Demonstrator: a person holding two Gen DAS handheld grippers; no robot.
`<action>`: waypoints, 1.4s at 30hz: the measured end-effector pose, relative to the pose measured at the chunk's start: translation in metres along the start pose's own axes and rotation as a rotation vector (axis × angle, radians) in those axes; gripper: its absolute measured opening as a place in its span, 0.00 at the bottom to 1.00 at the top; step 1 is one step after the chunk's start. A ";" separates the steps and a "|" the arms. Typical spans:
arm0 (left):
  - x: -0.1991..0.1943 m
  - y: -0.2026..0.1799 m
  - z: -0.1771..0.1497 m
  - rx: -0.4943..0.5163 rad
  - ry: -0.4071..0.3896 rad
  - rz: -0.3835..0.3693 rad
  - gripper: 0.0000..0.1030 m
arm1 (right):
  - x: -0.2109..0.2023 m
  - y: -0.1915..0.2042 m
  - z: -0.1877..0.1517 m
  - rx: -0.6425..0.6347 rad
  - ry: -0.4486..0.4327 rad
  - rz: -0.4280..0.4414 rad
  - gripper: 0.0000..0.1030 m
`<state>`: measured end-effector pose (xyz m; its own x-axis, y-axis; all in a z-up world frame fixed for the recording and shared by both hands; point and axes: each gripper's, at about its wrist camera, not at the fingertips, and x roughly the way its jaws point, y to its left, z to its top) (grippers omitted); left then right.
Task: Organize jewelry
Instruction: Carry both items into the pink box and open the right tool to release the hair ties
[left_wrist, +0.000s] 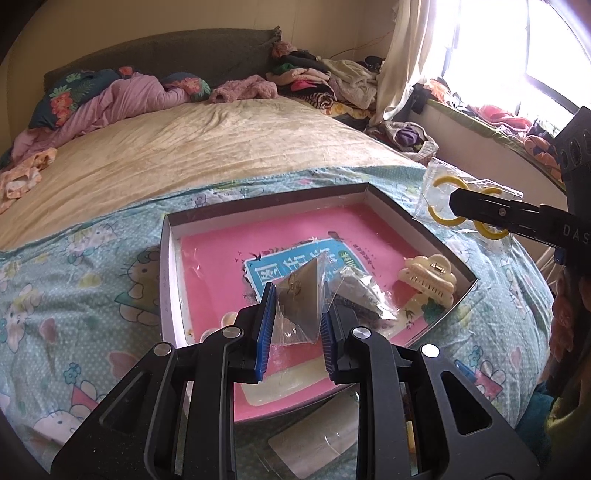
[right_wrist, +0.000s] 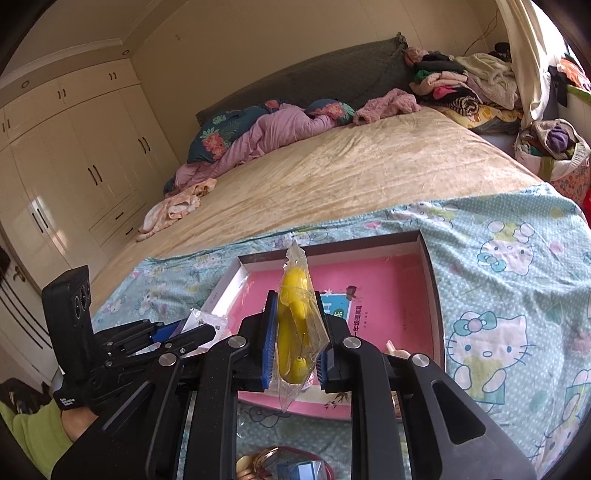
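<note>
Bed with cartoon sheet: left tool (left_wrist: 297, 317) clamps a clear earring packet (left_wrist: 301, 302) directly above the open box (left_wrist: 168, 280); right tool (right_wrist: 295, 343) clamps yellow hoops (right_wrist: 293, 325), farther out.

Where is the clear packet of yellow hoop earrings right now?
The clear plastic packet of yellow hoop earrings is pinched in the right claw, held in the air over the open pink-bottomed box on the bed.
</note>
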<state>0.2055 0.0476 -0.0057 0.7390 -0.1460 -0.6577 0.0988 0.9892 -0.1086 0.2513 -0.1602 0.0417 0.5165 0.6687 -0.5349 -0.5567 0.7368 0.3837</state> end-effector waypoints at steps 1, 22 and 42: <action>0.002 0.000 -0.002 -0.001 0.006 -0.001 0.15 | 0.004 -0.001 -0.001 0.002 0.006 -0.002 0.16; 0.028 -0.003 -0.020 0.006 0.062 0.012 0.15 | 0.048 -0.017 -0.020 0.031 0.103 -0.051 0.16; 0.029 -0.004 -0.019 0.009 0.066 0.011 0.15 | 0.058 -0.020 -0.034 0.030 0.142 -0.087 0.27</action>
<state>0.2140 0.0386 -0.0383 0.6944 -0.1359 -0.7066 0.0976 0.9907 -0.0946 0.2698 -0.1396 -0.0225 0.4637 0.5832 -0.6670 -0.4933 0.7953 0.3524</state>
